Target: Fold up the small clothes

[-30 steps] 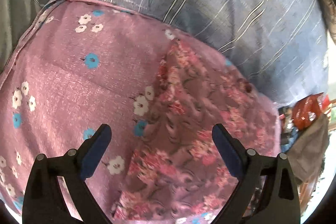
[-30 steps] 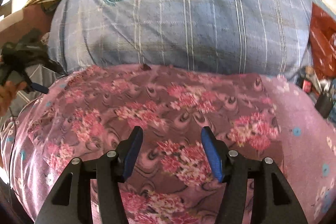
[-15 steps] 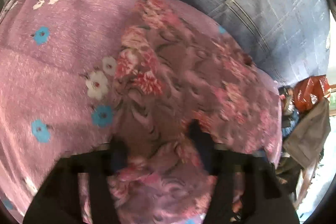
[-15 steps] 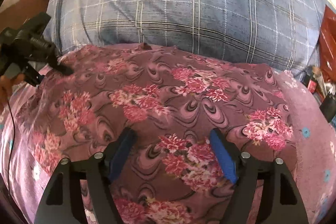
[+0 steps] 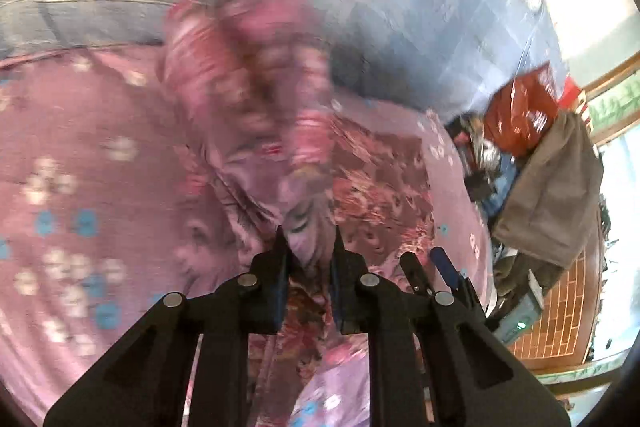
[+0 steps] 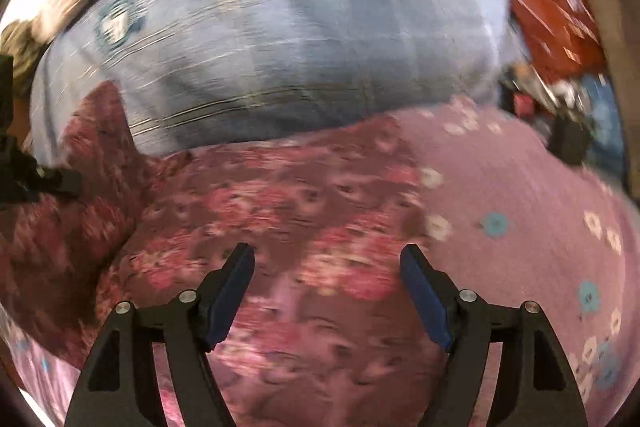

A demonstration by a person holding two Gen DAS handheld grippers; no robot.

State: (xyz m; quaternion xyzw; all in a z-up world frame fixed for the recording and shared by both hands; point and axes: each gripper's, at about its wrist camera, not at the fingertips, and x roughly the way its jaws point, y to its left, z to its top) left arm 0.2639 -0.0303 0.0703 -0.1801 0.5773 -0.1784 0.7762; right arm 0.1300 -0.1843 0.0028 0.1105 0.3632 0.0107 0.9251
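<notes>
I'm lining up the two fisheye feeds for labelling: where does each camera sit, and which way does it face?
Left wrist: on the left hand-held gripper, looking along its fingers at the floral garment pinched between them; the right hand-held gripper's tips show lower right.
Right wrist: on the right hand-held gripper, jaws wide, looking over the same garment toward the blue plaid pillow; the left hand-held gripper shows at the left edge.
Shared: garment, pink flowered sheet, pillow, red bag.

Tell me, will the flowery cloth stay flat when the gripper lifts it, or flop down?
Probably flop: the flowery cloth already bunches and drapes from the left gripper pinching it. It likely weighs little, rising from a small pinch. The right gripper is open.
</notes>
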